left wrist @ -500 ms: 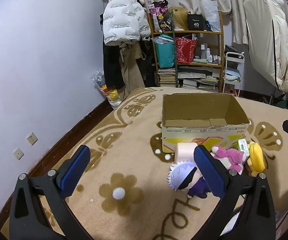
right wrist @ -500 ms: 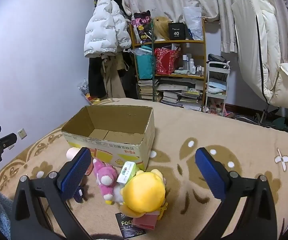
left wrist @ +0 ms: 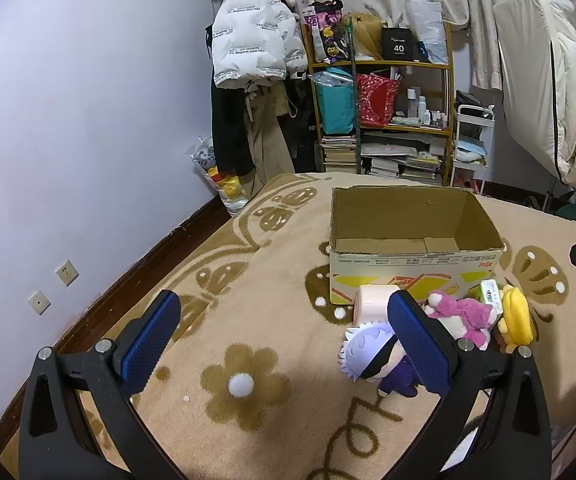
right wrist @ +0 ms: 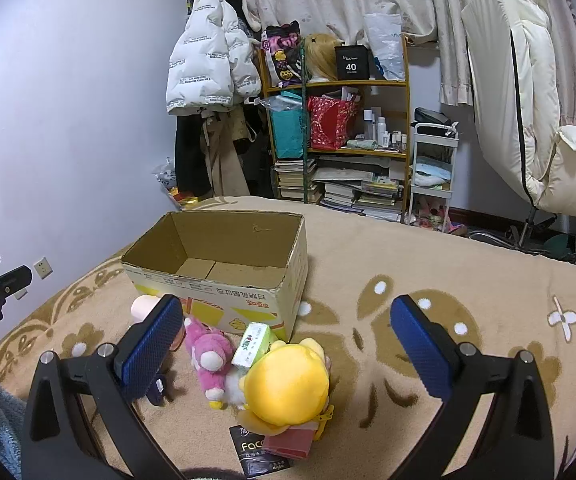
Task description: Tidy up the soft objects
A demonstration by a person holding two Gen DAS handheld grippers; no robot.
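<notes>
Both wrist views are evenly lit by soft indoor light with a cool cast; the source is not in frame. The purple-white wall (left wrist: 80,120) reads brightest at 10 o'clock, no blown highlights. Focus is sharp across the patterned blanket (left wrist: 248,280), and print on the cardboard box (right wrist: 224,264) is legible. No motion blur. Soft shadow sits under the white-haired plush doll (left wrist: 371,354) and beneath the yellow plush (right wrist: 288,384). Strong fisheye: shelf unit (right wrist: 335,140) uprights bow, black vignette fills the corners at 1, 5, 7 and 11 o'clock. Slight dim falloff toward 6 o'clock behind the gripper frames.
</notes>
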